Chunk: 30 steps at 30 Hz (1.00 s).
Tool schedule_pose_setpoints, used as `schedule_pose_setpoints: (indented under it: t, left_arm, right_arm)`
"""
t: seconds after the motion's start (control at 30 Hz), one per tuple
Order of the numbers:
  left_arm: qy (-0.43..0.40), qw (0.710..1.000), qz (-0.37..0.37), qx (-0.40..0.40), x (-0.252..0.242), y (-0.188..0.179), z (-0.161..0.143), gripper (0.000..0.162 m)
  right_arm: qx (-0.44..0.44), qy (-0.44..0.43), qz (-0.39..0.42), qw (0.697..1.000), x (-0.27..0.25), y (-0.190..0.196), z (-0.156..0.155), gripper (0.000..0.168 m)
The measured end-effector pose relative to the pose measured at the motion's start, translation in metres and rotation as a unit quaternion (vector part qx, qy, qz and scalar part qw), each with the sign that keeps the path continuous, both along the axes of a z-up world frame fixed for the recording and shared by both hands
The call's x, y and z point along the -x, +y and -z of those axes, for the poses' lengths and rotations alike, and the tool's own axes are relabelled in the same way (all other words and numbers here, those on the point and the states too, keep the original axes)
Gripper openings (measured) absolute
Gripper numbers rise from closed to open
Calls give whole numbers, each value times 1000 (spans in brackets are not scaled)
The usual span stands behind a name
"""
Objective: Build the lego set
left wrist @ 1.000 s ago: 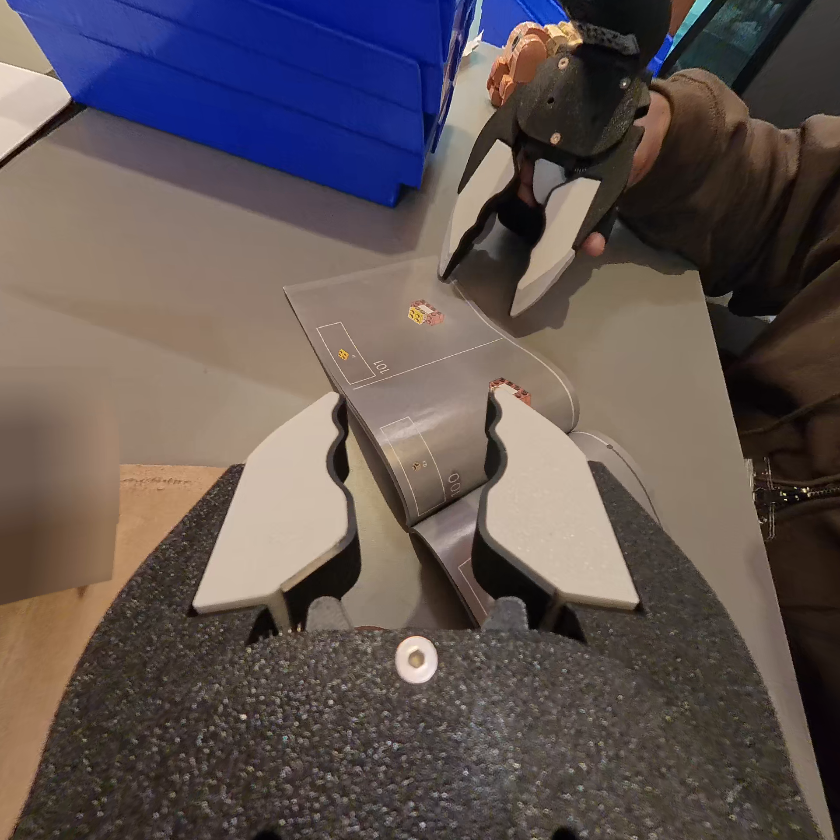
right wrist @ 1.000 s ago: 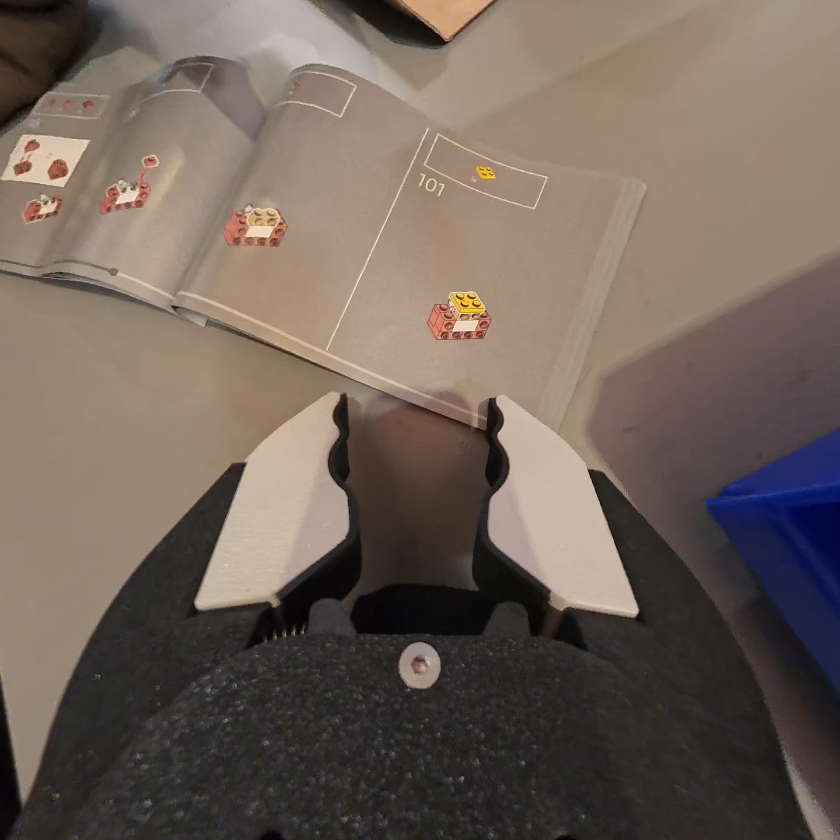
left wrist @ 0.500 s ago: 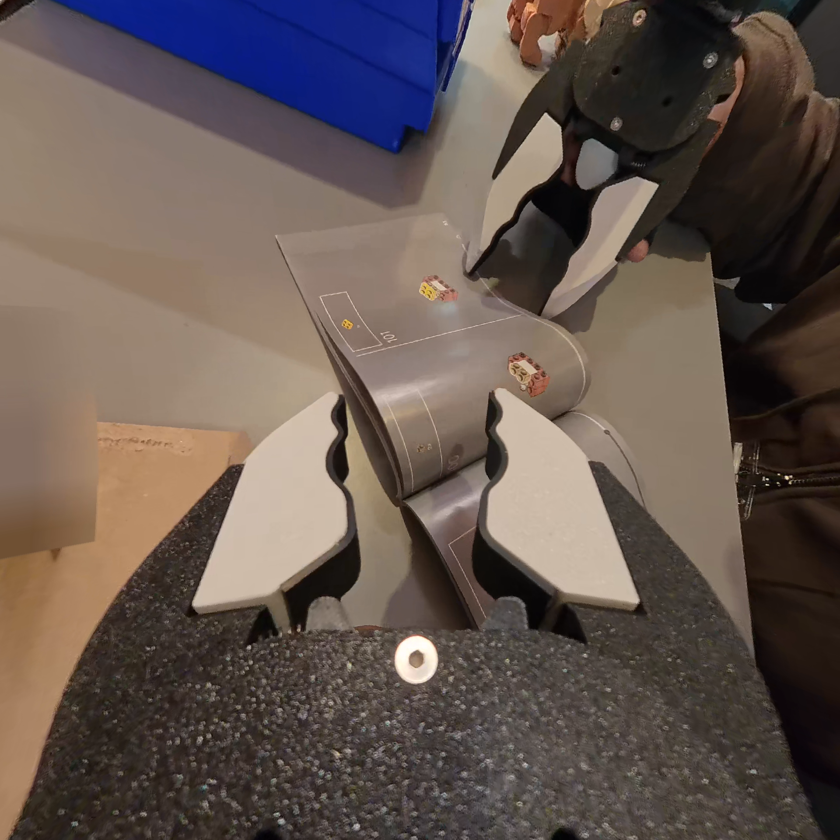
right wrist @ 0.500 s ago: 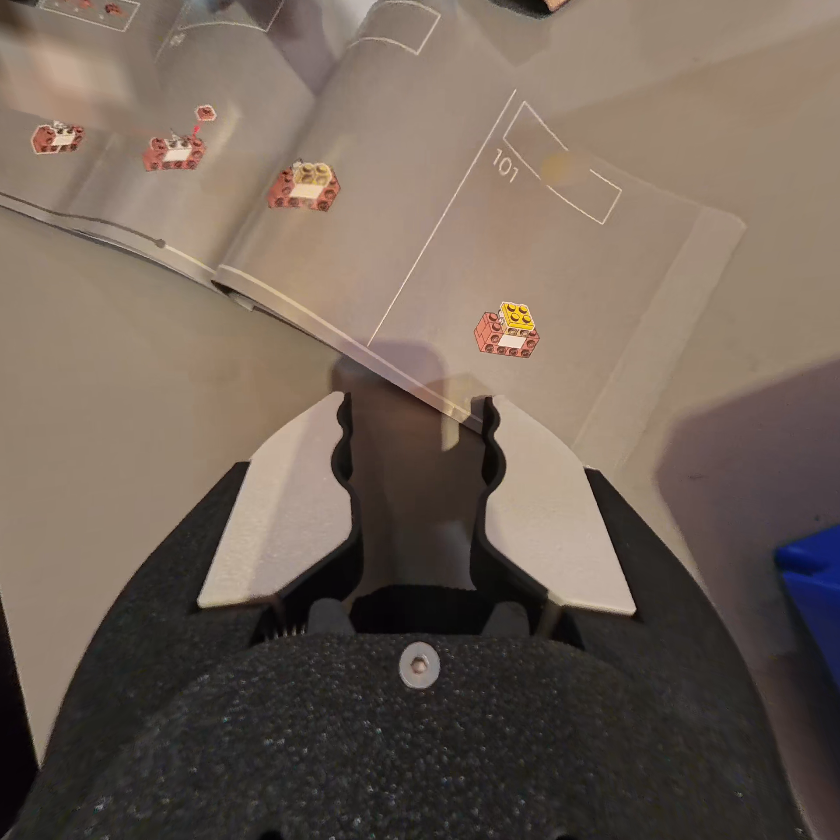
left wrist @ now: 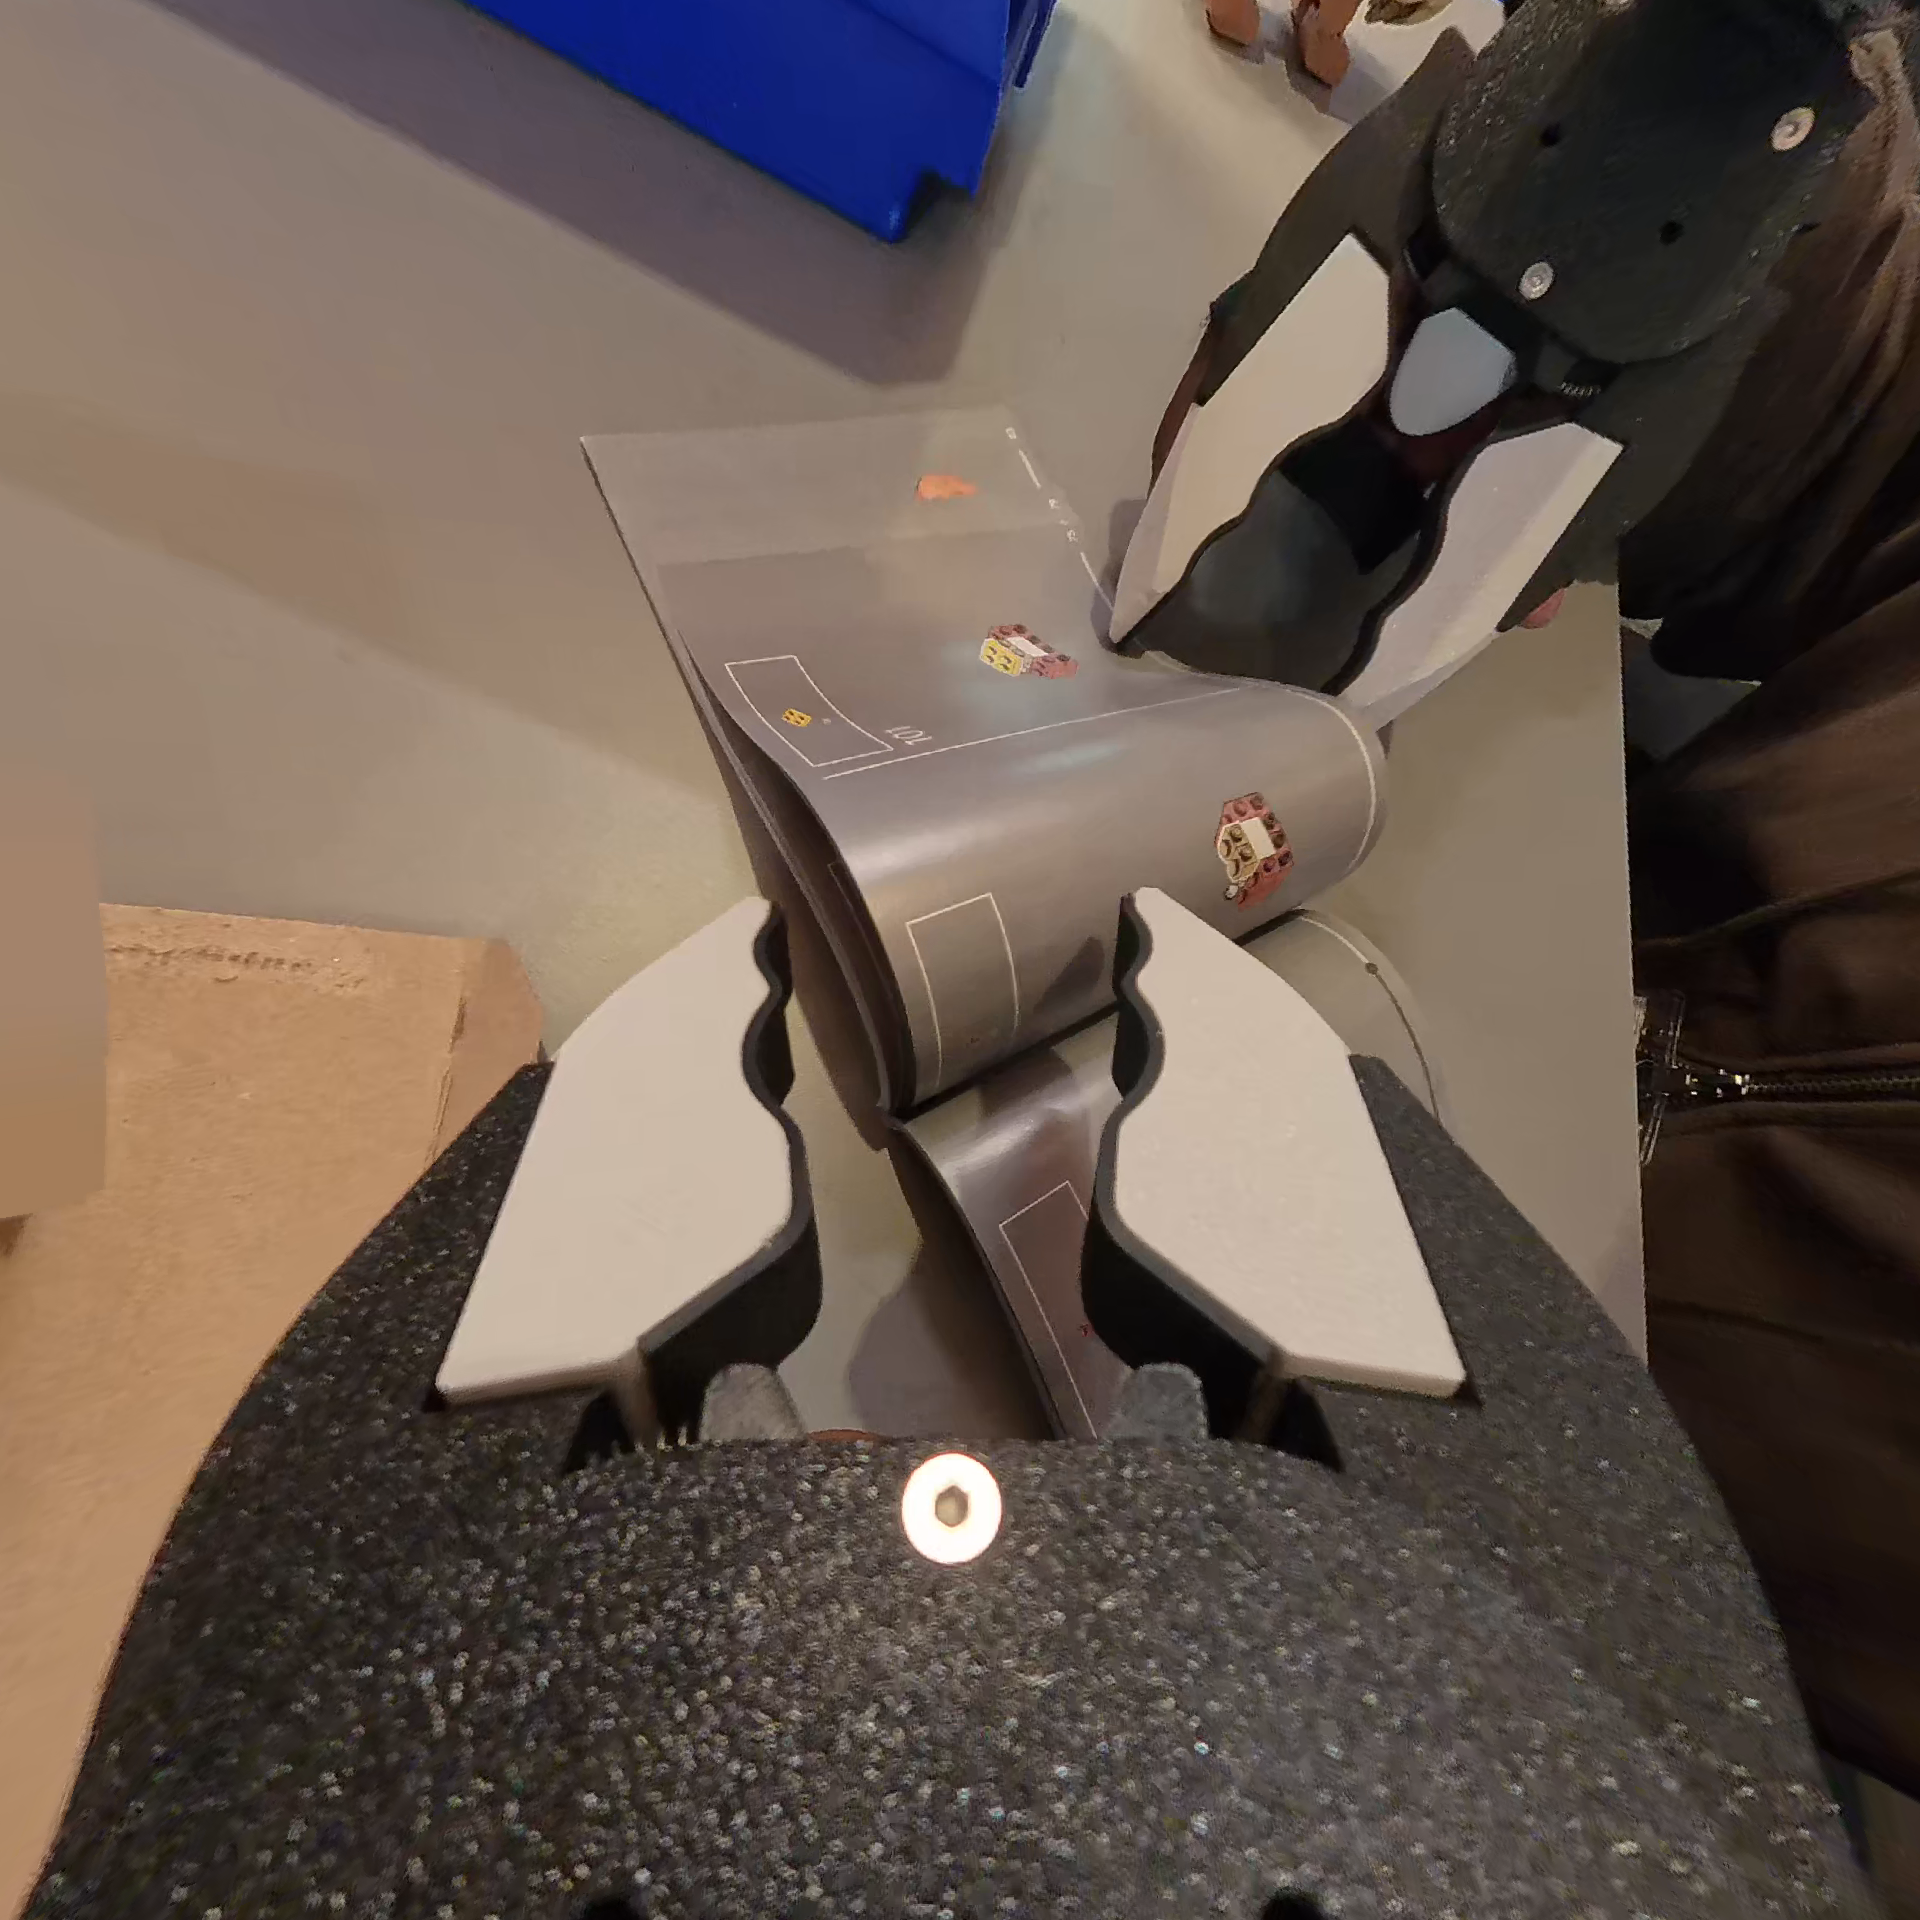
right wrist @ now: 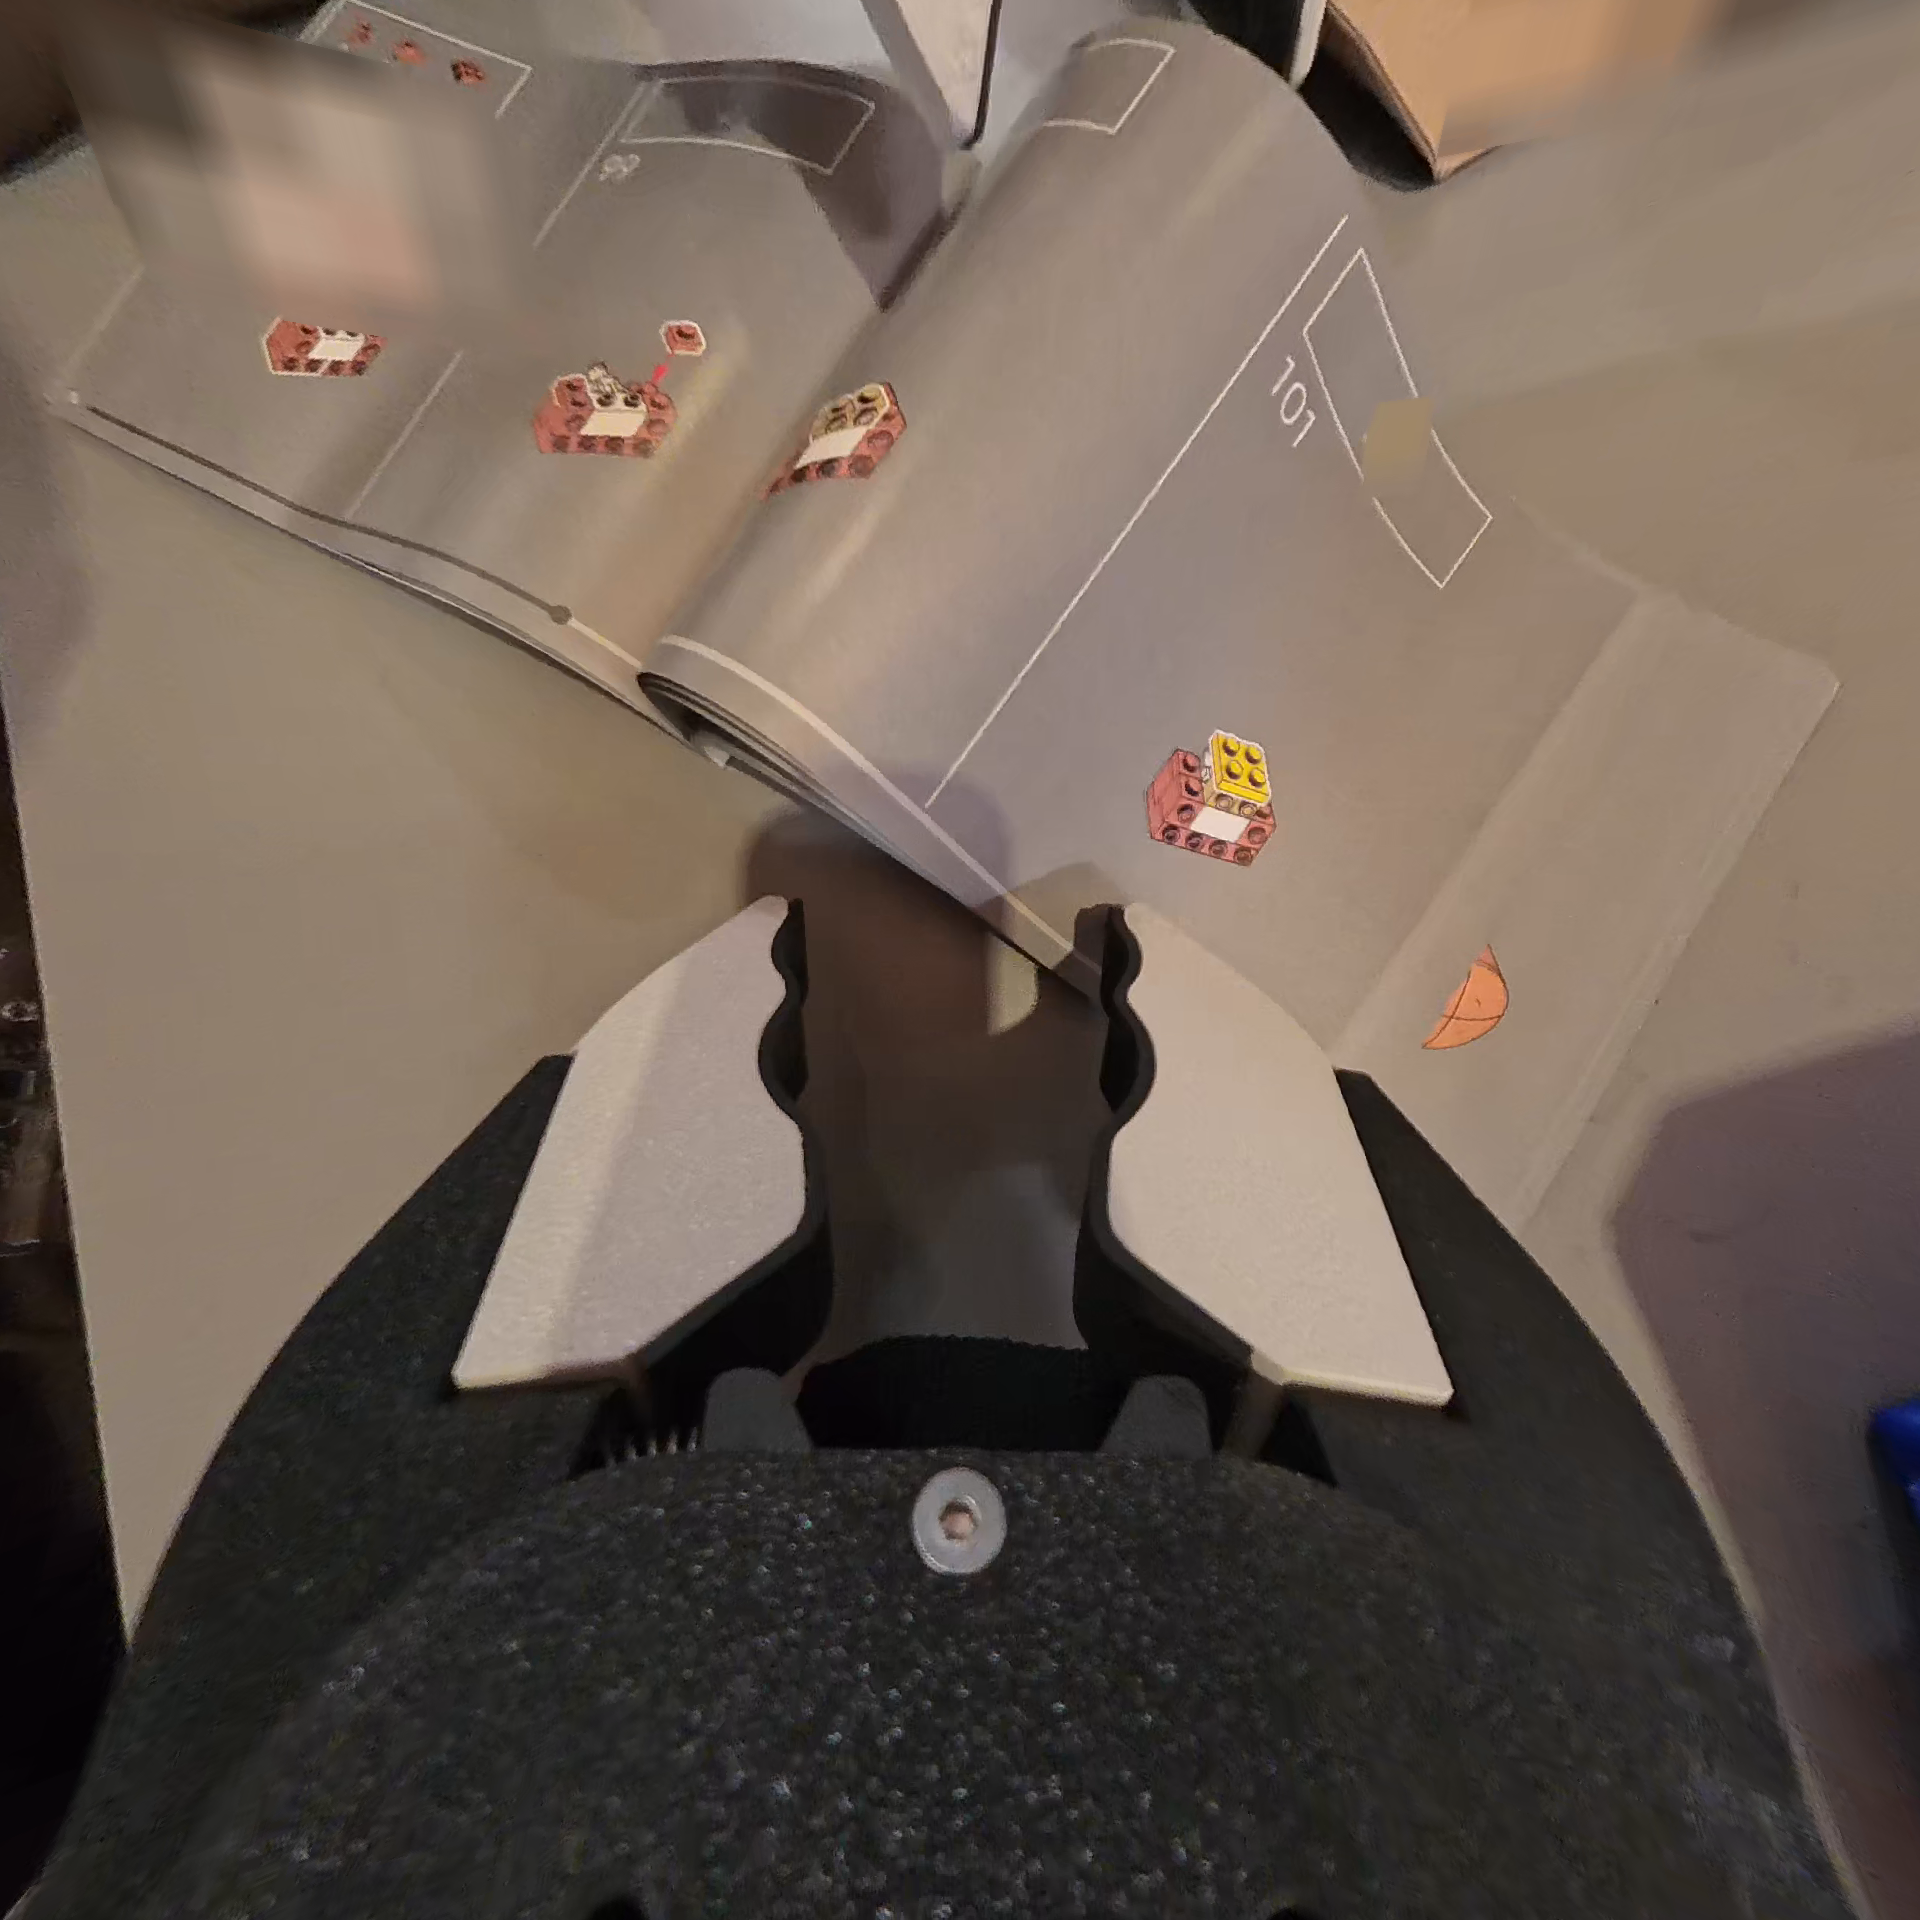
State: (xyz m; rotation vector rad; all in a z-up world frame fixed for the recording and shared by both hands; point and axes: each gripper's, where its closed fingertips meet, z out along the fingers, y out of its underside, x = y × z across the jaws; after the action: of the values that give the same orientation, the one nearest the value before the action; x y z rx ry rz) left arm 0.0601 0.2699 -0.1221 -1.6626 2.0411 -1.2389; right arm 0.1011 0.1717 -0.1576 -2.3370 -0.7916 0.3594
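- Both of my grippers stand with jaws apart and nothing clamped: my left gripper [left wrist: 951,925] sits low over the near end of the instruction booklet [left wrist: 935,665], its fingers straddling the spine fold, while my right gripper [right wrist: 951,914] has one fingertip under the lower edge of the top page [right wrist: 1195,582].
- That booklet lies open on the grey table [left wrist: 312,520], between my two grippers; its lifted page bows upward into a curl, and the next page shows beneath it with an orange printed shape [right wrist: 1465,1003].
- Of the build itself I see only a brown brick model [left wrist: 1320,31] at the far table edge, mostly cut off.
- A blue bin [left wrist: 831,94] stands well apart from the booklet, and a cardboard box [left wrist: 260,1091] lies just beside my left gripper.
- My reading: this is a page turn, not brick work; the printed step shows a yellow brick atop a reddish block.
- Next the right fingertip should carry the sheet over the spine while the left keeps the book from sliding; a thin page may slip off or crease.
- Compared with a second ago, the page that lay flat now arches high, my right gripper has come in to its edge, and the sheet beneath has been uncovered.
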Motion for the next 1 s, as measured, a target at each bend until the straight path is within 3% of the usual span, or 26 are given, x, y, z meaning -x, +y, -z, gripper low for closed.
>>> schedule_pose_setpoints:
  t: [1.0]
  left_arm:
    - [15, 1000, 7, -14, 0, -11, 1, 60]
  right_arm:
    - [-19, 15, -33, 999, 22, -4, -6, 54]
